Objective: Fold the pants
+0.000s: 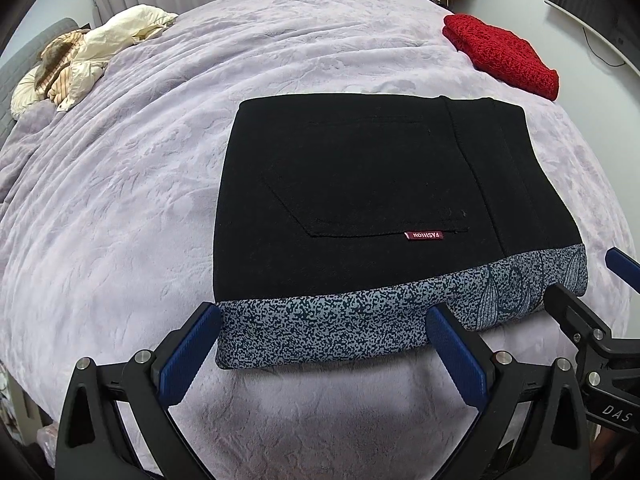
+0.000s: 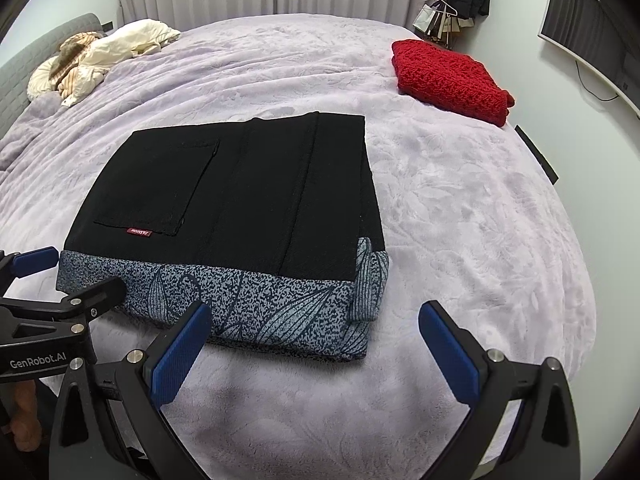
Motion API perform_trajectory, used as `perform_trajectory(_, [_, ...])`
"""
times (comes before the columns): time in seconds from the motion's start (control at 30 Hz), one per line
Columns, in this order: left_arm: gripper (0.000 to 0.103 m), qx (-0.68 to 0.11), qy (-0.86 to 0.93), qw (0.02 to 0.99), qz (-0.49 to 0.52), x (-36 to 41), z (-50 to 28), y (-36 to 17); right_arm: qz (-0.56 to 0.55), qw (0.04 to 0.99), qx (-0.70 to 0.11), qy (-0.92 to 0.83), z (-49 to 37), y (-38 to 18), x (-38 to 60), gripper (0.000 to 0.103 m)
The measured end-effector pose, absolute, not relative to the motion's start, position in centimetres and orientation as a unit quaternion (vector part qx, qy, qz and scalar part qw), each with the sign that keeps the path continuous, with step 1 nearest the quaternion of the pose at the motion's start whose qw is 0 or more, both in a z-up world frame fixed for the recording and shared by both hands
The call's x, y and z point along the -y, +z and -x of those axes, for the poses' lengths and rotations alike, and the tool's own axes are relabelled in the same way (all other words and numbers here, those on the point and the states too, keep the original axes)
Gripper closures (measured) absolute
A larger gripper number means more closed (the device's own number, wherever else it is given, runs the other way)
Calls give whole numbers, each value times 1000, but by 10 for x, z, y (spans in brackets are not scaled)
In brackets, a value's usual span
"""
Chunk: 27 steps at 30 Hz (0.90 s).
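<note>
our left gripper (image 1: 324,344) is spread wide open with nothing in it, blue pads just off the near edge of the pants (image 1: 384,208), and the right gripper (image 2: 316,340) is the same deal, wide open and empty at the near right corner. the pants (image 2: 240,200) are already folded into a flat black rectangle in the middle of the lavender bedspread (image 2: 460,220), speckled grey leaf-print band facing us and a small red label (image 1: 423,235) by the pocket. further out we've got a folded red knit (image 2: 452,80) on the far right of the bed and a crumpled cream jacket (image 1: 100,52) at the far left.
</note>
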<state>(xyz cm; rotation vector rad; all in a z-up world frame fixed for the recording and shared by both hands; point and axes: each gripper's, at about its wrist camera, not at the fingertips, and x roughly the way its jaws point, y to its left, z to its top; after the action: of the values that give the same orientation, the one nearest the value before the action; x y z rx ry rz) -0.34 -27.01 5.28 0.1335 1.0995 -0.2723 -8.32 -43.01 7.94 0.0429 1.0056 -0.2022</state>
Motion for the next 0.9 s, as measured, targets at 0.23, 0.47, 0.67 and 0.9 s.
perform_trajectory(0.23, [0,-525,-123,841,-42,262,1,51,-21,871,-482,-96,83,80,430,0])
perform_trajectory(0.47, [0,-519,-122,844,-59,265,4,53,-21,871,-481,-94,83,78,431,0])
perform_trajectory(0.67, [0,-523,-121,842,-57,266,3,52,-19,872,-481,-94,84,79,430,0])
perform_trajectory(0.9, [0,-520,-121,843,-65,271,5,52,-20,873,-478,-92,83,80,430,0])
